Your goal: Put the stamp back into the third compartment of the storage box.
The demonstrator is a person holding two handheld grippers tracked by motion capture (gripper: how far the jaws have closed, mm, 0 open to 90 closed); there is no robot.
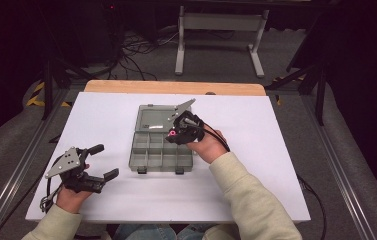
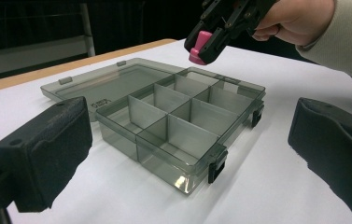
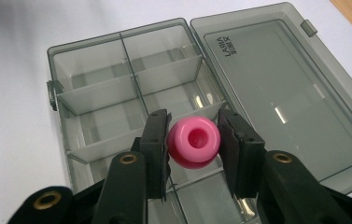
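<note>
The white table (image 1: 106,120) carries a grey translucent organizer box (image 1: 162,150), its clear lid (image 1: 156,119) thrown flat open on the far side. In the left gripper view the box lies ahead of and between the two black jaws, which frame it from either side; its dividers and two dark front latches are plain, though the lid's far edge fades into the dark background.

The right gripper (image 3: 193,144) is pinched onto a pink bead (image 3: 193,148), a rounded piece with a hole through its middle, squeezed between both pads. In the right gripper view the bead sits dead centre between the jaws and hides part of the compartments beneath it; which cell lies directly below cannot be told. The jaw bases are cut off at the bottom edge.

The left gripper (image 1: 103,161) rests on the table left of the box, jaws spread wide with nothing between them. Its pads are cropped at both sides of its own view.
</note>
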